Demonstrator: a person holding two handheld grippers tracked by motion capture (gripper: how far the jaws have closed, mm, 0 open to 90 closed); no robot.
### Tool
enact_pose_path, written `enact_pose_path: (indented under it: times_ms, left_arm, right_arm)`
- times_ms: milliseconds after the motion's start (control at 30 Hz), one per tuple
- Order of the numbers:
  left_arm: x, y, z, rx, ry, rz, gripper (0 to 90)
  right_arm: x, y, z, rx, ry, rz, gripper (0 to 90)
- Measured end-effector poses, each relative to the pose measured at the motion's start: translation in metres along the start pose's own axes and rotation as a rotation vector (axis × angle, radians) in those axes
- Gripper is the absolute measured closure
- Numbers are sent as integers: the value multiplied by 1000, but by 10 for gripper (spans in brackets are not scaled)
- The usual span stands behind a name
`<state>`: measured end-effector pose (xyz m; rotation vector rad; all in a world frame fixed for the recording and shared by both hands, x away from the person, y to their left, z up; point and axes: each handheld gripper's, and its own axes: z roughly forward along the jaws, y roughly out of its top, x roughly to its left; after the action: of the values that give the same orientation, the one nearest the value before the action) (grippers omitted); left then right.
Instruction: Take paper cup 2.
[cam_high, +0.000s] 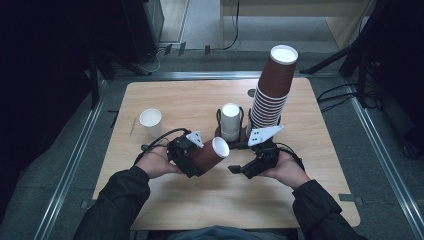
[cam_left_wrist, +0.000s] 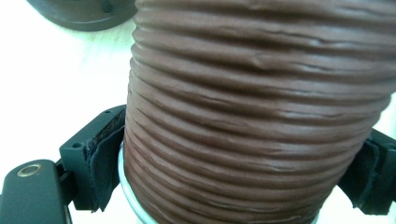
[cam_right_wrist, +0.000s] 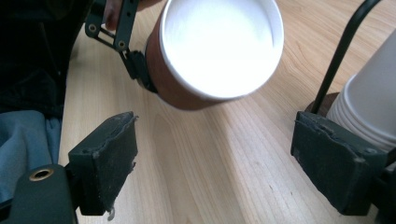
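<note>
- The left gripper is clamping a brown ribbed paper cup — in the left gripper view its two black padded jaws are pressing on opposite sides of the cup's corrugated wall, spread about as wide as the cup's lower body.
- The right gripper is holding nothing: in the right gripper view its jaws are standing wide apart with bare wooden table between them, and they are touching neither the cup nor anything else.
- The held cup is hanging above the near middle of the table, just in front of the person, between the two hands.
- The high view is showing what the gripper views are not — a tall leaning stack of brown cups behind the right gripper, a lone white cup standing upright to the left, and a short stack of white cups in a dark holder at the centre.
- The right gripper view is looking straight into the cup's white inside, and is catching the edge of the white stack at its right.
- The left gripper view is giving only the ribbed wall at close range.
- The cup is lying tilted, its long axis running from the left gripper up and toward the right gripper, the open mouth facing the right gripper.
</note>
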<state>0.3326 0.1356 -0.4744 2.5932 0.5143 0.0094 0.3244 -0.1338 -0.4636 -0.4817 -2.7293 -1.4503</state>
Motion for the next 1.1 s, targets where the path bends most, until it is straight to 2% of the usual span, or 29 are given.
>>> enact_pose_path:
  times_ms: [133, 300, 533, 633, 733, 867, 933, 1000, 1033, 1100]
  left_arm:
    - [-5, 3, 4, 6, -27, 16, 92]
    - [-16, 9, 11, 25, -59, 60, 91]
    - [-20, 13, 15, 27, -79, 79, 90]
    - [-21, 13, 15, 25, -90, 79, 87]
    - [-21, 12, 15, 22, -94, 75, 84]
    - [-21, 12, 13, -9, -77, 81, 55]
    - [-20, 12, 11, -33, -75, 52, 0]
    - [-19, 13, 8, -62, -60, 23, 0]
    - [-17, 13, 4, -86, -76, 16, 0]
    - [-17, 13, 3, -96, -78, 15, 0]
  right_arm:
    - [1, 3, 0, -5, 11, -4, 147]
    - [4, 7, 5, -15, 46, -19, 147]
    - [8, 13, 14, 11, 75, -21, 155]
    - [11, 15, 17, 26, 83, -43, 226]
    - [11, 16, 17, 34, 84, -41, 228]
    - [11, 17, 15, 33, 82, -49, 227]
    - [11, 17, 13, 19, 75, -55, 227]
    - [10, 16, 11, 16, 65, -59, 227]
    - [9, 15, 9, 2, 58, -59, 227]
    - [9, 14, 9, -5, 57, -61, 227]
